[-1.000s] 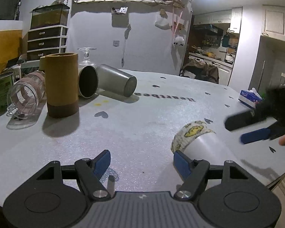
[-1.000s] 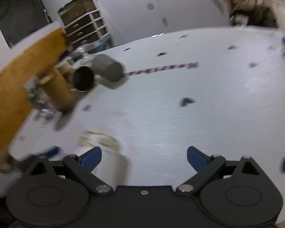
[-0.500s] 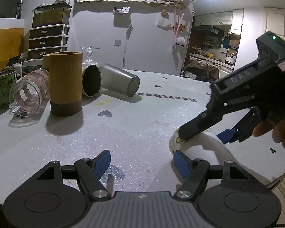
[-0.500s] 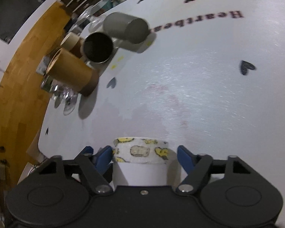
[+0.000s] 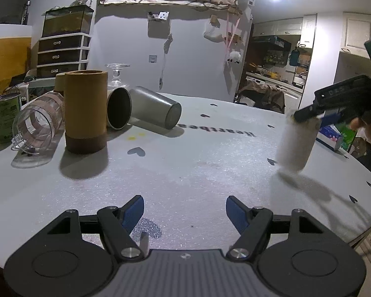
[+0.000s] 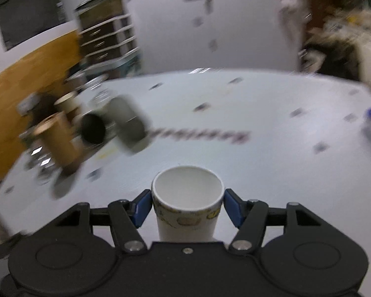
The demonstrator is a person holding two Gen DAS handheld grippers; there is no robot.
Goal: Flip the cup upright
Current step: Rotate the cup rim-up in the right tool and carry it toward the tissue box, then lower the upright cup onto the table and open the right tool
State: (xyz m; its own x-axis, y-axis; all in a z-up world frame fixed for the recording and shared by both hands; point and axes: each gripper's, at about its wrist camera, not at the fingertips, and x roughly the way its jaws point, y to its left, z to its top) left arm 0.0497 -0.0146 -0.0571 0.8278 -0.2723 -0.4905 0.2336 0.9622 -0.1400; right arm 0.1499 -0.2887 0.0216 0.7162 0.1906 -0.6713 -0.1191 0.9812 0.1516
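On the far left of the table (image 5: 210, 173) a glass jar (image 5: 37, 128) lay on its side beside a green can (image 5: 5, 117), with a tall brown cylinder (image 5: 85, 109) standing upright just right of it and two metal cups (image 5: 146, 110) lying tipped over behind; the left gripper (image 5: 185, 212) hovered low over bare tabletop with its blue pads spread wide and nothing between them; at the right, the right gripper (image 6: 187, 206) clamped the paper cup (image 6: 187, 203) by its upper wall, just under the rim; the cup hung mouth-up and slightly tilted, and in the left wrist view its base looked just clear of the table over its own shadow, though blur made contact hard to judge; the likely fault was a tilted set-down, since a light paper cup released off-level could tip back over, and a hard squeeze near the rim could crush the thin wall; the left wrist view alone gave the cup's tilt and its base against the table, plus a blue tissue pack (image 5: 330, 133) near it by the table edge; the right wrist view alone gave the open white interior, the yellow printed band and both pads pressed against the cup's sides
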